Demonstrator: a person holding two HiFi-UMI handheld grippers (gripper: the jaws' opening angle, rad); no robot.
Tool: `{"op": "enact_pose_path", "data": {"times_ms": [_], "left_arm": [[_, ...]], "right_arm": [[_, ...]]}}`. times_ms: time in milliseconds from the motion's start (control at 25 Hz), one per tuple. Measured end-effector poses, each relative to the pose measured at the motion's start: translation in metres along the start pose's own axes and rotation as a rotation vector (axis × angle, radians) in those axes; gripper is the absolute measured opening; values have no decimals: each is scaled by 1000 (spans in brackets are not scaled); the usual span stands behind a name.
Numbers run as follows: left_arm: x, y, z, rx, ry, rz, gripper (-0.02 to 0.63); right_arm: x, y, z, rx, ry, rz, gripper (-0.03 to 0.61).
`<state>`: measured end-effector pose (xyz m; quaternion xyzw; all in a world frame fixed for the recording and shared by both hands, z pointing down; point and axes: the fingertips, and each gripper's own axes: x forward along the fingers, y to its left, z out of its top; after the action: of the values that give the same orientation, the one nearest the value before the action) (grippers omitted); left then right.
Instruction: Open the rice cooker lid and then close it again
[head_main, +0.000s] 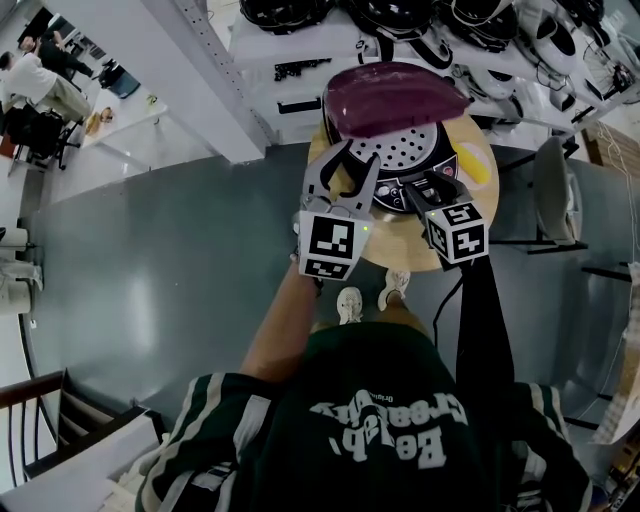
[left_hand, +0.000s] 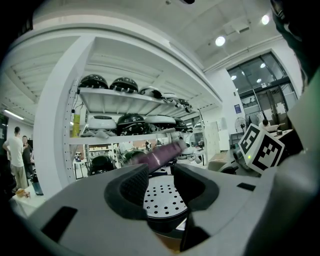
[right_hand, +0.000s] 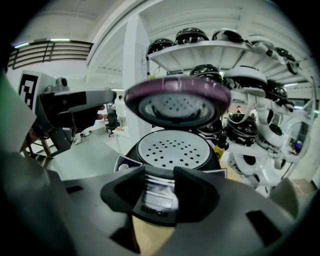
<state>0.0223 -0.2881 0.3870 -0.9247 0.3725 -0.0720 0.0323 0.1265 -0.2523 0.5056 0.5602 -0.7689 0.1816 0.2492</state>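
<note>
Helmet-lined shelves (left_hand: 125, 100) back a round wooden table (head_main: 395, 245) where the rice cooker (right_hand: 172, 150) sits just ahead of left gripper (left_hand: 160, 182) and right gripper (right_hand: 159, 192) — both slack-jawed, grasping nothing — its purple lid (head_main: 395, 98) raised beyond them.

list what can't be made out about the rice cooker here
Pot's inside: every view, covered by the round perforated metal plate.
Hinge: head view, under the raised purple domed lid.
Black front control panel: right gripper view, partly behind the right claw.
Lid: left gripper view, blurred.
</note>
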Motion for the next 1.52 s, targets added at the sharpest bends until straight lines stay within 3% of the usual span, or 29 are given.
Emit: {"op": "enact_pose_path", "data": {"times_ms": [1080,1200,1320,1400,1520], "left_arm": [[5,1,-3,-2,2,9,147],[6,7,-2,-8,2,23,147],[9,12,-5,-7,12,34,147],[14,18,-7,-3,31,45,141],[25,25,-1,-13,36,63,137]], "right_arm": [[2,0,-5,-4,4,12,183],[1,2,-5,-45,14,25,192],[0,5,-4,-155,31,56,190],[-1,0,8,-199,2,66,193],[-5,-19,41,-177,-79,64,196]]}}
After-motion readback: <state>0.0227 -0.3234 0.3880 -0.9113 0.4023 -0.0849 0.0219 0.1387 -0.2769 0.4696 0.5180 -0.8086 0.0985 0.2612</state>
